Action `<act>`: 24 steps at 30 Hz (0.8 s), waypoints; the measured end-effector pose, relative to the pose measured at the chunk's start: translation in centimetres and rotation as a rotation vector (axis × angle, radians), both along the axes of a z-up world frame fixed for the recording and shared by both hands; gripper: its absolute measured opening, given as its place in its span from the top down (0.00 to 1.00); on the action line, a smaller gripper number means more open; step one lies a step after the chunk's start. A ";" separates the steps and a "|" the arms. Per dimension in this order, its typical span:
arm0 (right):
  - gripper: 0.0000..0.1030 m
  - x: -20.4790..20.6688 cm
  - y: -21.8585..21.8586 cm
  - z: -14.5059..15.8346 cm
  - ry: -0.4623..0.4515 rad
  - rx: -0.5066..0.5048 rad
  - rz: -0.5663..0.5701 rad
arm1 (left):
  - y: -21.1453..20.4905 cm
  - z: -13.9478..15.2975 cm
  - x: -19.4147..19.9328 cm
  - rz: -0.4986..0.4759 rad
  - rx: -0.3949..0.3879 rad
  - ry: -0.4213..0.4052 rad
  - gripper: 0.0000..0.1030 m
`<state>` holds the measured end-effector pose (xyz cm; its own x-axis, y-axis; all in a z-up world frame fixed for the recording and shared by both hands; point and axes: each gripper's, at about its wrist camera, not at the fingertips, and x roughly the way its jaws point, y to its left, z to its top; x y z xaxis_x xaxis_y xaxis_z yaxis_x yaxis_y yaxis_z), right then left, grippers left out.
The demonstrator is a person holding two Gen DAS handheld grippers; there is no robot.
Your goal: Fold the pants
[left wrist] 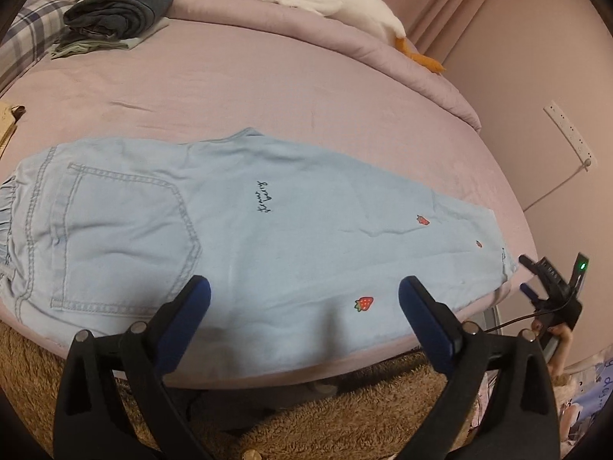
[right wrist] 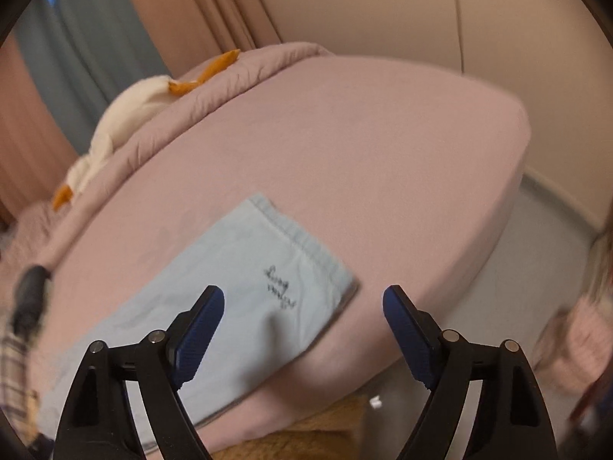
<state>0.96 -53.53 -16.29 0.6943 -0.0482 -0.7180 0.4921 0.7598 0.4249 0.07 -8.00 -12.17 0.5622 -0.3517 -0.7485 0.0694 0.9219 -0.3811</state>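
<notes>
A: Where are the pants (left wrist: 237, 230)?
B: Flat on the bed (left wrist: 268, 88), one leg over the other, hem toward 3 o'clock.
A: And the left gripper (left wrist: 304, 295)?
B: At 6 o'clock, jaws spread wide above the near edge, holding nothing.

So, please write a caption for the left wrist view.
Open left gripper above light-blue pants lying flat on a pink bed.

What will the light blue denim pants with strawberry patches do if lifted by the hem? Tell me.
The light blue denim pants will probably go floppy and drape, since they already sag over the pink bed's edge. The fabric looks thin, so likely light. The doubled legs may slide apart unless both layers are pinched.
</notes>
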 end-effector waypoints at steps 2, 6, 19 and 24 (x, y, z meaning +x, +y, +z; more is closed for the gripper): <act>0.18 -0.1 -0.2 -1.4 0.020 0.024 -0.015 | 0.0 -0.1 0.3 0.002 0.001 -0.004 0.04; 0.18 -0.2 -0.1 -2.4 -0.011 0.083 0.005 | -0.1 -0.9 1.1 0.005 -0.003 0.010 0.04; 0.22 1.3 0.3 -2.8 -0.067 0.114 0.015 | 0.6 -3.7 2.8 0.020 -0.025 0.087 0.04; 0.31 2.0 -0.3 -3.0 -0.090 0.110 0.011 | 1.1 -3.9 3.1 0.026 -0.060 0.095 0.04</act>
<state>3.01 -53.86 -19.27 0.7560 0.0353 -0.6537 0.4406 0.7111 0.5479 3.13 -6.85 -16.11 0.4996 -0.3838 -0.7766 0.0063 0.8981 -0.4398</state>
